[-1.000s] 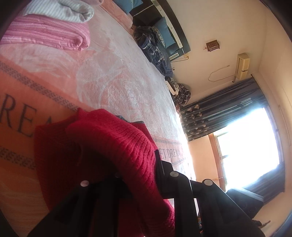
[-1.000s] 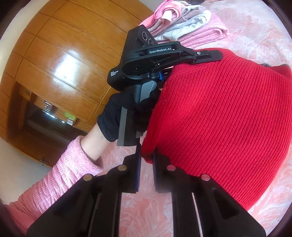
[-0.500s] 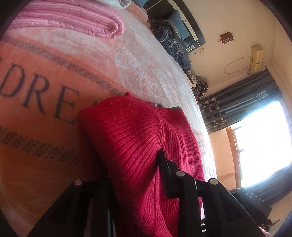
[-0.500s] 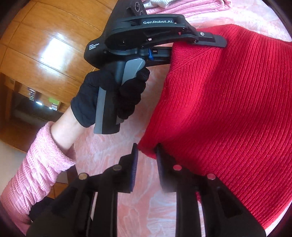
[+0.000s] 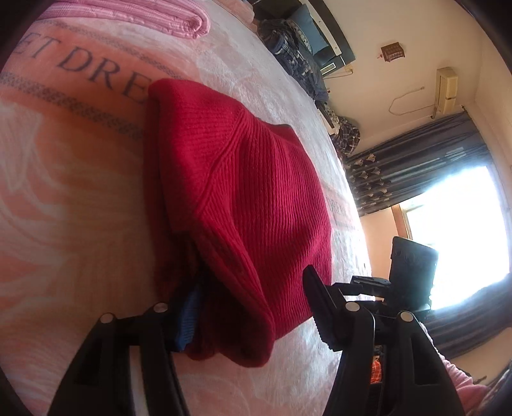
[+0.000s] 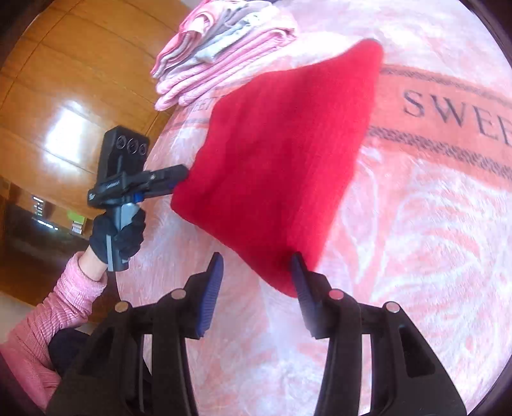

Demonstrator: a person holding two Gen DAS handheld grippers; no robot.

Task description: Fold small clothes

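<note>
A red knit sweater [image 5: 243, 192] [image 6: 281, 150] lies folded on the pink blanket [image 5: 64, 198] [image 6: 432, 240]. My left gripper [image 5: 252, 310] is open, its fingers wide apart on either side of the sweater's near edge, and a blue pad [image 5: 188, 316] rests against the fabric. In the right wrist view the left gripper [image 6: 169, 179], held by a black-gloved hand [image 6: 118, 233], touches the sweater's left edge. My right gripper [image 6: 257, 281] is open just short of the sweater's near corner, with its right fingertip [image 6: 299, 275] at the cloth. Its black body [image 5: 412, 265] shows in the left wrist view.
A stack of folded pink and grey clothes [image 6: 224, 54] [image 5: 128, 12] sits beyond the sweater. A wooden wardrobe [image 6: 64, 80] stands past the bed's edge. Dark clothes [image 5: 294, 54] are piled at the far end, near dark curtains [image 5: 416, 166] and a bright window.
Both grippers were shut on the sweater's edge and have opened. The sweater came down and now lies flat and folded on the blanket. The right gripper has drawn back a little.
</note>
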